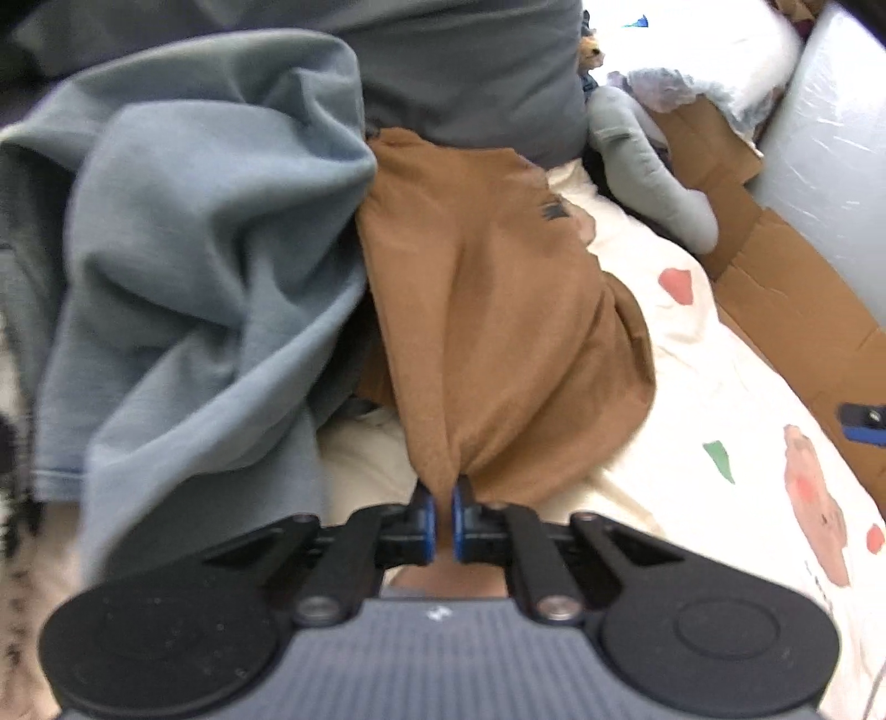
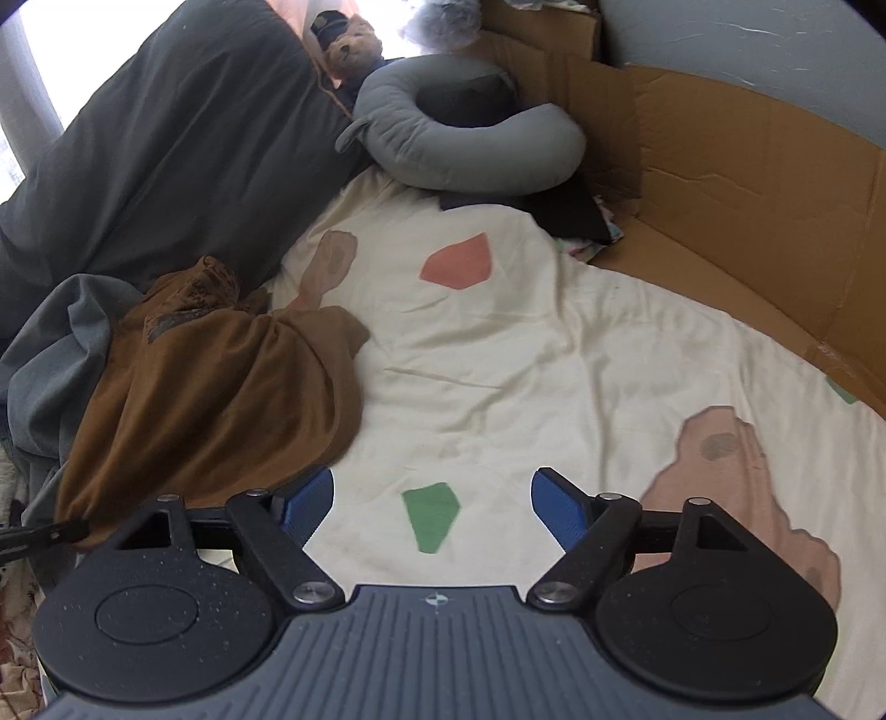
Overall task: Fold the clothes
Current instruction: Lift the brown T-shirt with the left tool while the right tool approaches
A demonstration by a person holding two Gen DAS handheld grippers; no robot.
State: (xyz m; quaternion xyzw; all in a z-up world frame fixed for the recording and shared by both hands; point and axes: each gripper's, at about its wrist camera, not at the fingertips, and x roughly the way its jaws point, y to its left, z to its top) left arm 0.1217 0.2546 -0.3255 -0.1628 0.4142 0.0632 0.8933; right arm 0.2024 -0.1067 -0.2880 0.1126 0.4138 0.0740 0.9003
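Observation:
A brown garment (image 1: 498, 310) lies bunched on the cream bedsheet (image 1: 692, 399), and my left gripper (image 1: 442, 512) is shut on its near edge, the cloth pinched between the blue pads. A crumpled blue-grey garment (image 1: 194, 249) lies against it on the left. In the right wrist view the brown garment (image 2: 221, 387) sits at the left, with the blue-grey garment (image 2: 50, 354) beyond it. My right gripper (image 2: 433, 507) stands open over the bare bedsheet (image 2: 498, 343), nothing between its fingers, just right of the brown cloth.
A dark grey duvet (image 2: 166, 138) is heaped at the far left. A grey curved pillow (image 2: 470, 144) and a teddy bear (image 2: 351, 47) lie at the head of the bed. Cardboard (image 2: 747, 194) lines the right side against a wall.

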